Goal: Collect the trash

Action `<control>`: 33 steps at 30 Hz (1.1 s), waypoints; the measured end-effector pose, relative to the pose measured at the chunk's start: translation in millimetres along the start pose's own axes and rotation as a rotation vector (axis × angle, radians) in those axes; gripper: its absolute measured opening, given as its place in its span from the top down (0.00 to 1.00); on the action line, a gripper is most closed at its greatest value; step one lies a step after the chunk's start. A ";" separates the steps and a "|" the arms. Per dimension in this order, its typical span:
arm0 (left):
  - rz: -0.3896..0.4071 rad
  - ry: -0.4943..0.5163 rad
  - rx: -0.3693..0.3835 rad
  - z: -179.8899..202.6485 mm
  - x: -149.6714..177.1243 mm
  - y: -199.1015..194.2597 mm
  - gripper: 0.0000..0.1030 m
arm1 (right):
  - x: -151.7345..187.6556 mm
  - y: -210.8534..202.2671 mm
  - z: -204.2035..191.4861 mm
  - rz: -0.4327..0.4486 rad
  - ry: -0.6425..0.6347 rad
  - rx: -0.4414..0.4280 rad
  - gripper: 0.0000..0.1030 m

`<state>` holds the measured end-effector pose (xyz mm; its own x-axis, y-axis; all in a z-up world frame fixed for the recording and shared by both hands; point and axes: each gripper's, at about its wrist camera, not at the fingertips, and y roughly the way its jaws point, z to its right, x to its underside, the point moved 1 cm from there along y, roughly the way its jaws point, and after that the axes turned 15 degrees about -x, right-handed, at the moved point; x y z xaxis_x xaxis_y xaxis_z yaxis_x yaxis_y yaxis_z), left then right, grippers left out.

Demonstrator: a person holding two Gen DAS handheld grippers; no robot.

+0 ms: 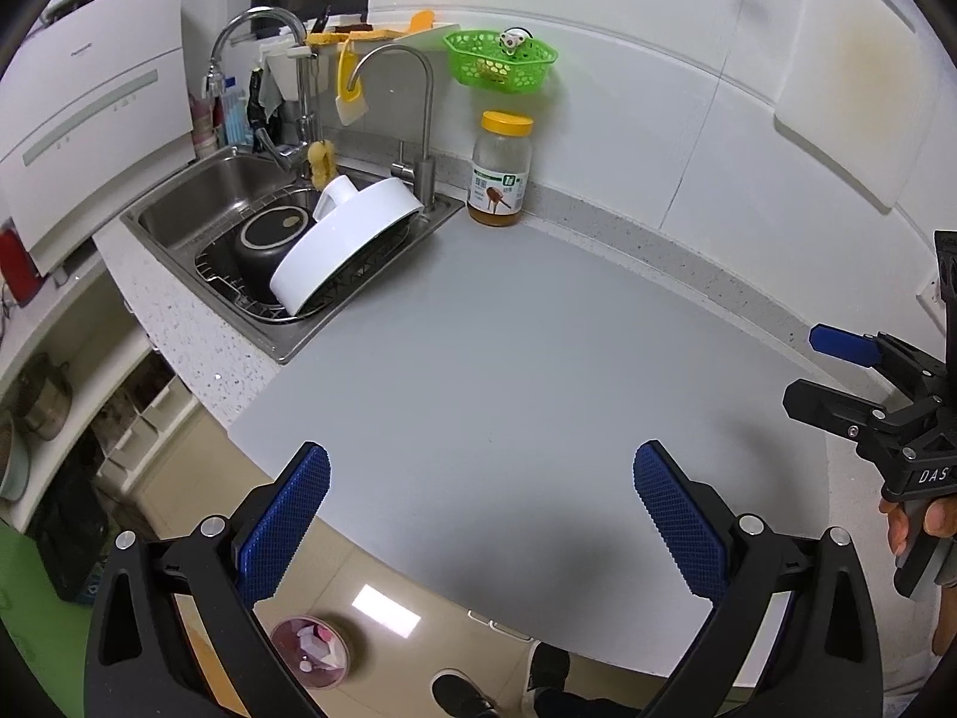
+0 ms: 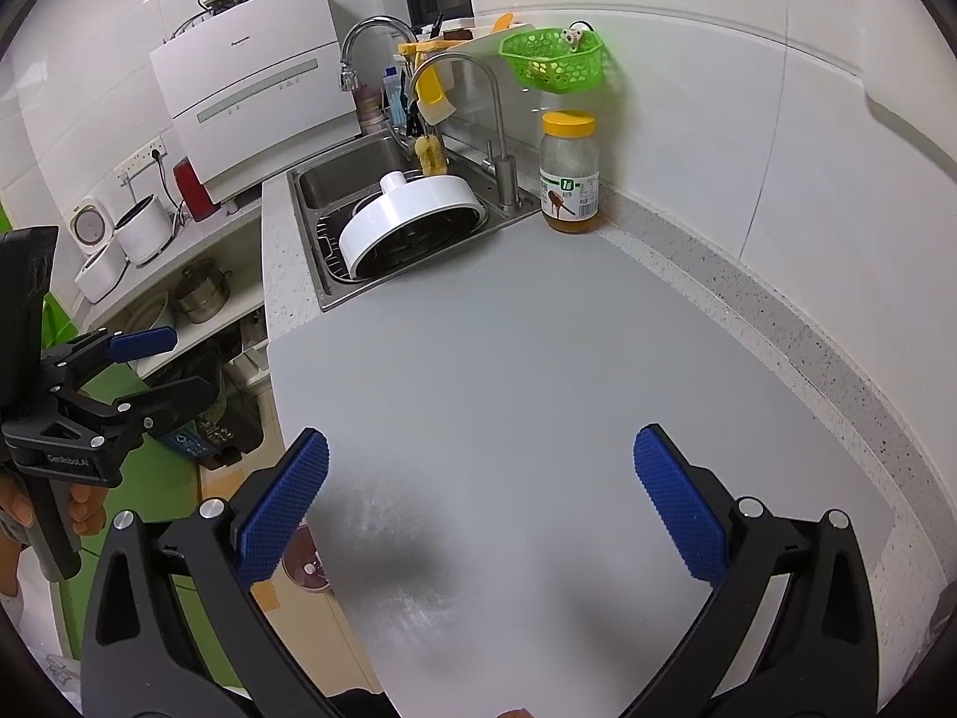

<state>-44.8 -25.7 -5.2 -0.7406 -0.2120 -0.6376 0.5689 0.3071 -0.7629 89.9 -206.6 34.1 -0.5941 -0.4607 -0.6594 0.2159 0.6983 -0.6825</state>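
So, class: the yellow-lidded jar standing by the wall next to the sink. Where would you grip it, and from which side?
Grip the jar across its straight cylindrical body, below the yellow lid, coming level from the open counter side. It stands upright near the backsplash, with the sink to its left, so the front is probably the freest approach. The right tongs are open.

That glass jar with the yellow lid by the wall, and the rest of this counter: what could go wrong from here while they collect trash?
1. The jar stands alone on the counter near the sink; a careless sweep could tip it.
2. The trash bin sits on the floor below the counter edge, so a dropped item might miss it.
3. The left gripper and right gripper, both open, hover close together and could bump.
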 end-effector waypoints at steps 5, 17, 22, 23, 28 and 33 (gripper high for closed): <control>0.004 0.006 -0.004 0.1 0.6 -0.7 0.05 | -0.2 -0.4 0.5 0.002 0.003 0.000 0.03; -0.005 0.005 0.000 0.2 1.7 2.3 0.05 | -2.6 1.9 2.4 -0.005 0.002 0.003 0.03; -0.006 0.005 -0.003 -0.4 1.5 4.1 0.05 | -2.8 2.8 3.4 -0.006 0.004 0.004 0.03; -0.006 0.006 -0.003 -0.6 1.5 4.1 0.05 | -3.0 2.9 3.4 -0.006 0.003 0.003 0.03; -0.005 0.008 -0.002 -1.7 0.6 3.7 0.05 | -2.5 2.5 2.9 -0.006 0.003 0.004 0.03; -0.003 0.011 -0.003 -0.5 -0.4 3.1 0.05 | -2.4 4.2 4.2 -0.009 0.002 0.005 0.03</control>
<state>-43.0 -24.2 -7.3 -0.7465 -0.2023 -0.6338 0.5653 0.3094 -0.7646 95.4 -204.8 31.5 -0.5974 -0.4658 -0.6527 0.2146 0.6915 -0.6898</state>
